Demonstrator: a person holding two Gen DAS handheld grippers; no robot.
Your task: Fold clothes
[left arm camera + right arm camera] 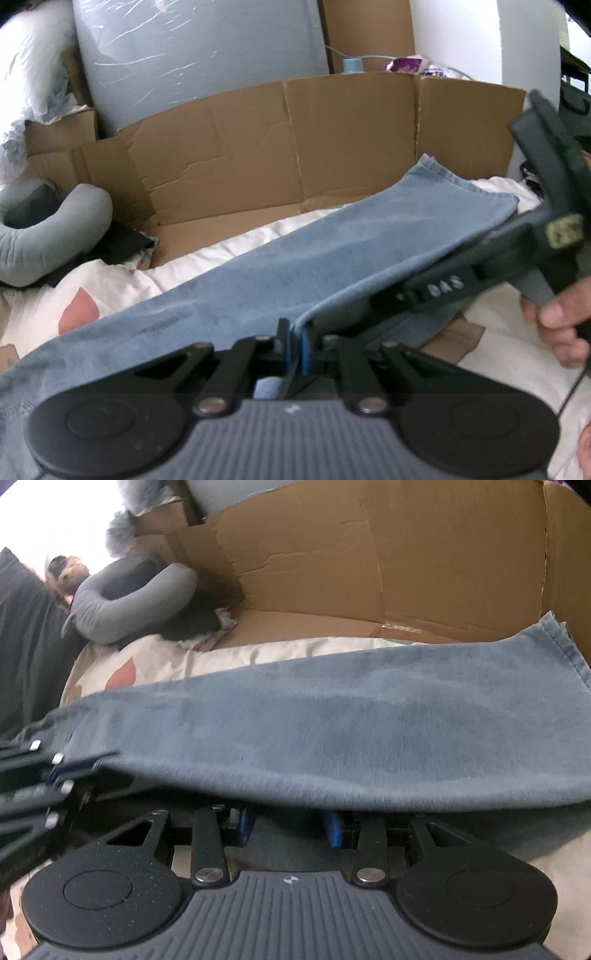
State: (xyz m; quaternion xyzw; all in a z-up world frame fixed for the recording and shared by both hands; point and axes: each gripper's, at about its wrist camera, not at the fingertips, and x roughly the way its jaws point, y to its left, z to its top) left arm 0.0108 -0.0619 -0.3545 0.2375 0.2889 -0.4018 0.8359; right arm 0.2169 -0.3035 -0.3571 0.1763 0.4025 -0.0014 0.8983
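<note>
Left gripper (295,341): blue pads pinched together on the near folded edge of the jeans leg (280,266), lifting it so the cloth can be carried over.

Right gripper (290,825): jaws stand apart, slid beneath the same edge; pads not seen pressing, likely just supporting the fold.

Denim stretches across the white patterned duvet (122,284), hem toward the flattened cardboard (295,147).

Grey neck pillow (133,602) lies well apart from the work.
</note>
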